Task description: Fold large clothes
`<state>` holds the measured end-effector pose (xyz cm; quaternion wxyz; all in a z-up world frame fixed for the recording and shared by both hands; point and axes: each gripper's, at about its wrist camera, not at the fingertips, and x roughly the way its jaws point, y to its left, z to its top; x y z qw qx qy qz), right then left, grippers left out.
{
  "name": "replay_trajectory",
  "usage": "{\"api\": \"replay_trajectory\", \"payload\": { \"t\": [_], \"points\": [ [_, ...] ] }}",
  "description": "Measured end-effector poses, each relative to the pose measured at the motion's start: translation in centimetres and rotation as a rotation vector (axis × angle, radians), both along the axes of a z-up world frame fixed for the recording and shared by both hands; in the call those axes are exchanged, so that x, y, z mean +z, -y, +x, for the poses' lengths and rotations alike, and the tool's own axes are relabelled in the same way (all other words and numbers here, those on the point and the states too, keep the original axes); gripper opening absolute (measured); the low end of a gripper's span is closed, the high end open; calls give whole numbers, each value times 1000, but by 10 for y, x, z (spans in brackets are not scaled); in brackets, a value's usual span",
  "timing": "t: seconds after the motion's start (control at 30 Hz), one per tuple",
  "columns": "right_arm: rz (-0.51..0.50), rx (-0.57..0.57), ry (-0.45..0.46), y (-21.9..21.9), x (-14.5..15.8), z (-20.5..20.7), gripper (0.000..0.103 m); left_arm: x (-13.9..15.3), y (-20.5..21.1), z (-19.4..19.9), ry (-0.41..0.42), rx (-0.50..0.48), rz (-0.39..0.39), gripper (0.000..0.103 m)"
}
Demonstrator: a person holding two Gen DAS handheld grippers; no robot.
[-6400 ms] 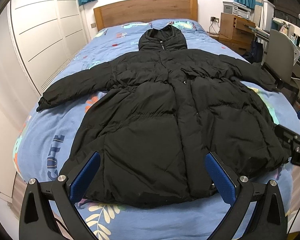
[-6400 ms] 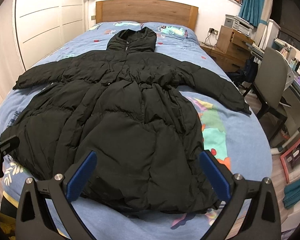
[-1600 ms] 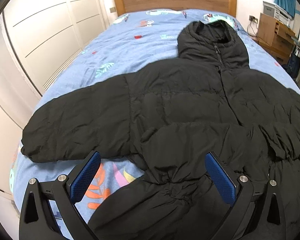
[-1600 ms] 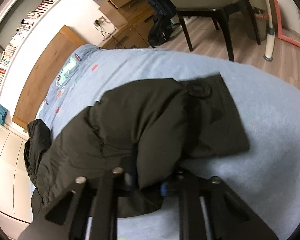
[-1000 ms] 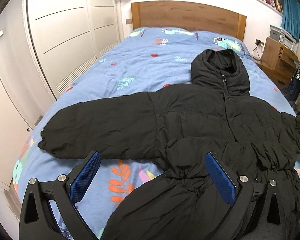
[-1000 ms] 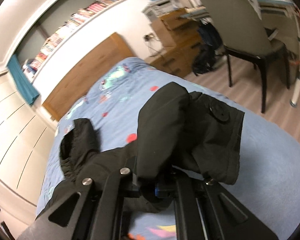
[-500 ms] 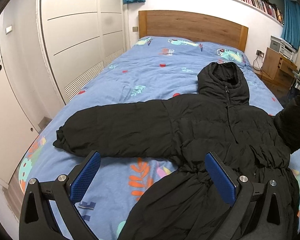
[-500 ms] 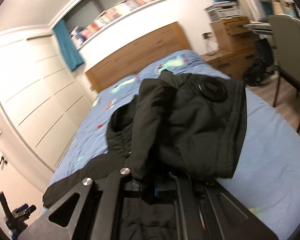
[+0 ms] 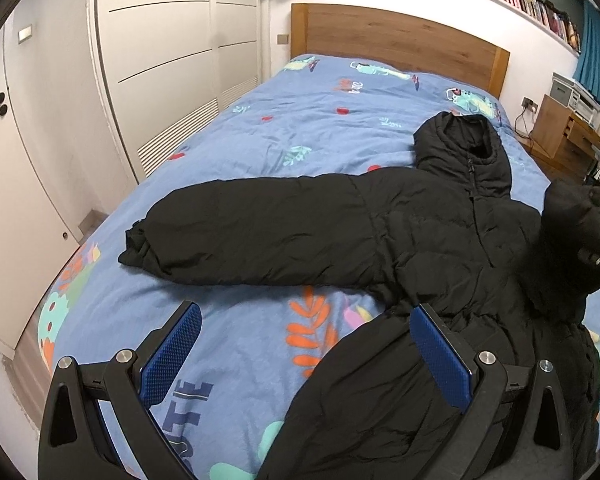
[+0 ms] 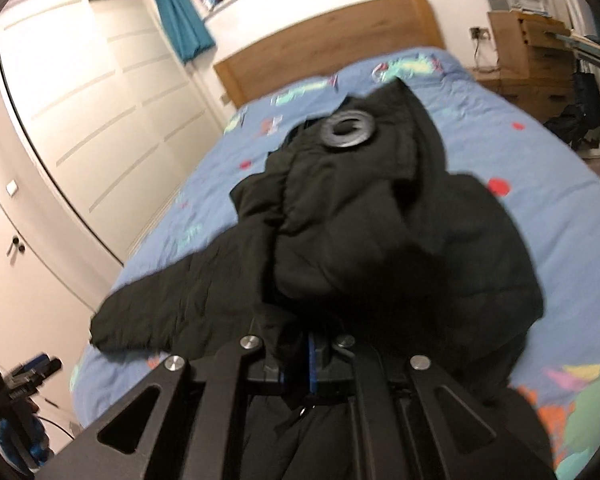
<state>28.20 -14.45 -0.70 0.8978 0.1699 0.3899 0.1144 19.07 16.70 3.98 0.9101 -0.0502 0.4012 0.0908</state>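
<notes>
The right gripper point(image 10: 300, 354) is keeping its fingers clenched on the cuff end of the coat's right sleeve point(image 10: 364, 216), which is hanging lifted above the bed point(image 10: 548, 168) with its round button uppermost. At 6 o'clock in the left wrist view, the left gripper point(image 9: 306, 354) is hovering with fingers released and empty over the black puffer coat point(image 9: 420, 240) near its waist. Farther off, toward 10 o'clock, the left sleeve point(image 9: 236, 236) is lying flat on the blue cover, and the hood point(image 9: 464, 152) is resting toward 1 o'clock, short of the headboard point(image 9: 400, 44). To do this fold well, the lifted sleeve should probably be carried across the chest and laid flat without twisting, while the free gripper is steadying the body so the padding is not sliding.
</notes>
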Motion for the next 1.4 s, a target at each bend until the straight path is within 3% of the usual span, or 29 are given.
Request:
{"api": "replay_trajectory", "payload": {
  "t": [0.47,0.53,0.6,0.87,1.13,1.4],
  "points": [
    [-159,61,-228,-55,-83,10,15,3,-7,-13,-17,-4,7,102],
    [-148,74,-227,-54,-82,6,22,8,-6,-16,-7,-2,13,102],
    [-123,111,-232,-58,-79,3,44,11,-3,-18,0,-4,14,102],
    [-102,229,-144,-70,-43,-21,45,29,35,-24,27,-56,38,102],
    [-115,126,-59,4,-2,-33,45,38,106,2,1,-148,32,102],
    [-174,-22,-31,96,9,-23,45,23,195,62,-13,-247,27,102]
  ]
}}
